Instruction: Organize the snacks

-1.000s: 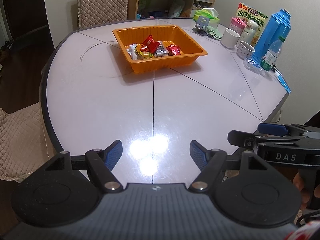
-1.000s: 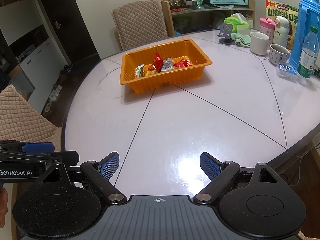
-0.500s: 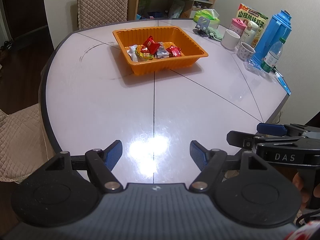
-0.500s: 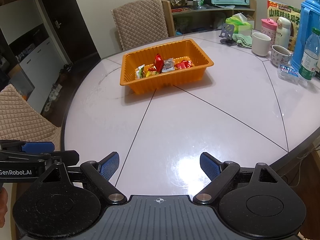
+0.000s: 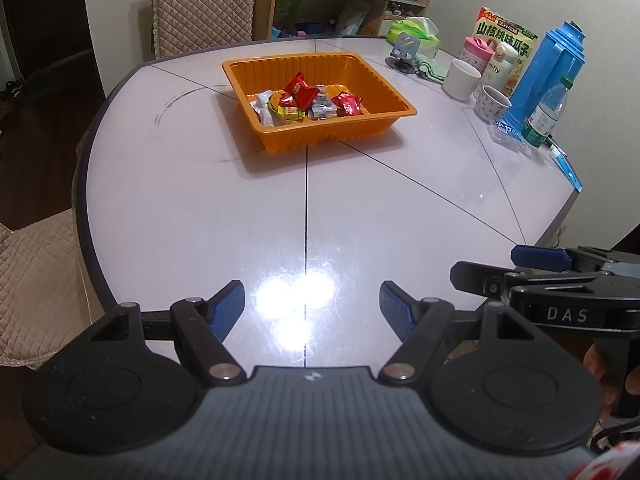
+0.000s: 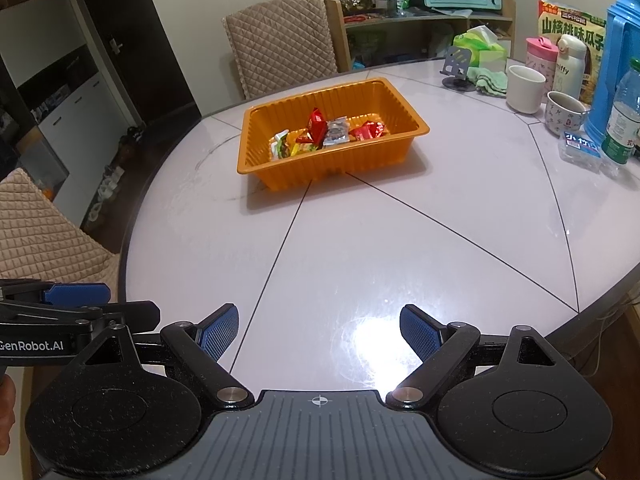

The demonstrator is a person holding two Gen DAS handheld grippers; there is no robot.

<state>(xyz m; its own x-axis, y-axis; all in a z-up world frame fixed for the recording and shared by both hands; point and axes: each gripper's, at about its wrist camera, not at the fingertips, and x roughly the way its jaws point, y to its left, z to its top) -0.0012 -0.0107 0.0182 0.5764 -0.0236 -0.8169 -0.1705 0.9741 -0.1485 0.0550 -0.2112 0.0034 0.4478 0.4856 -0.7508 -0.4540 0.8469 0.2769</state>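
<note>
While your left gripper (image 5: 312,304) and your right gripper (image 6: 319,330) both hover over the near edge of the round table (image 5: 192,200), each has its blue-padded jaws spread wide with nothing between them, so you have no snack in hand. Each gripper shows at the side of the other's view, the two side by side. Beyond them the near and middle stretch of the table is bare of wrappers, which suggests to me that the gathering is done or nearly so. Toward the far edge sits the orange plastic tray (image 6: 332,164), and the wrapped snacks (image 6: 328,132) lie inside it in a loose cluster against its near wall: a red packet (image 5: 298,90) propped up, another red one (image 5: 348,104) to its right, a silvery one (image 6: 336,132) between, and yellow-green ones at the left end. The far half of the tray floor is empty. Along the right edge stand a white mug (image 6: 525,88), a patterned cup (image 6: 564,112), a blue thermos jug (image 5: 550,72), a water bottle (image 6: 622,120) and a bag of sunflower seeds (image 5: 506,40); whether that bag counts as your job I cannot tell.
</note>
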